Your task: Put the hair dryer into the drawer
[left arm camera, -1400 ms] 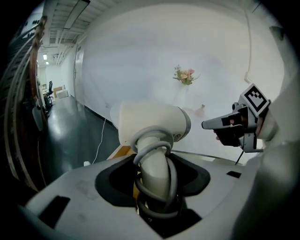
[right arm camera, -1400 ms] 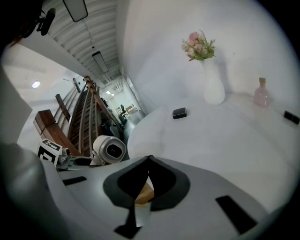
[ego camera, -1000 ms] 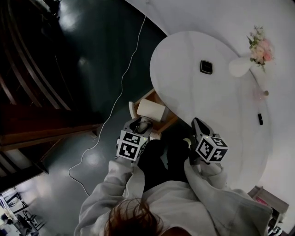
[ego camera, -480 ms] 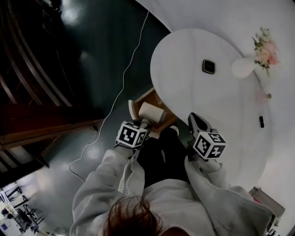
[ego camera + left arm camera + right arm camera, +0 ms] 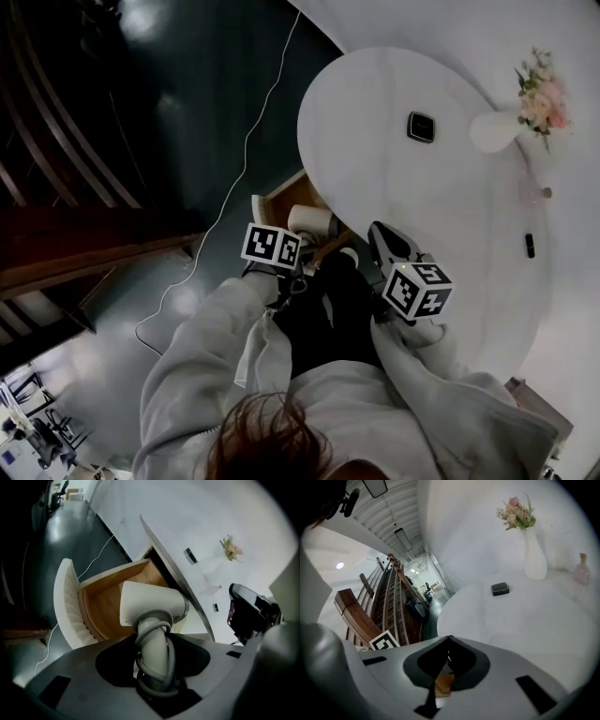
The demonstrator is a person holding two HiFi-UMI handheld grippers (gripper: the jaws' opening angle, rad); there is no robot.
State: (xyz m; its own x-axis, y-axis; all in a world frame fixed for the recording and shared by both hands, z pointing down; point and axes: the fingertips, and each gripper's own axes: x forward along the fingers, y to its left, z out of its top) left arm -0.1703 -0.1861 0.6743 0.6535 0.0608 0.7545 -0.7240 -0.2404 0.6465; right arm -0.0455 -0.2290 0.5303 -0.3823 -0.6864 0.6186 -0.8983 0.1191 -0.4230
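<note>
The white hair dryer [image 5: 150,604] has its grey cord wound round its handle, and my left gripper [image 5: 154,667] is shut on that handle. Its head hangs over the open drawer [image 5: 108,597], which has a wooden inside and a white ribbed front. In the head view the hair dryer [image 5: 309,222] sits just past my left gripper [image 5: 292,251], above the drawer [image 5: 281,199] under the white table's rim. My right gripper [image 5: 380,242] is beside it at the table edge, with its jaws together and nothing between them [image 5: 449,639].
The round white table [image 5: 394,187] carries a small black box [image 5: 420,127], a white vase of flowers [image 5: 497,131], a pink bottle [image 5: 581,571] and a small dark object [image 5: 529,246]. A white cable [image 5: 234,187] runs across the dark floor. Wooden railings [image 5: 56,187] stand at the left.
My left gripper has rolled and sunk toward the drawer, carrying the hair dryer over its opening. The right gripper has drifted slightly left along the table edge.
</note>
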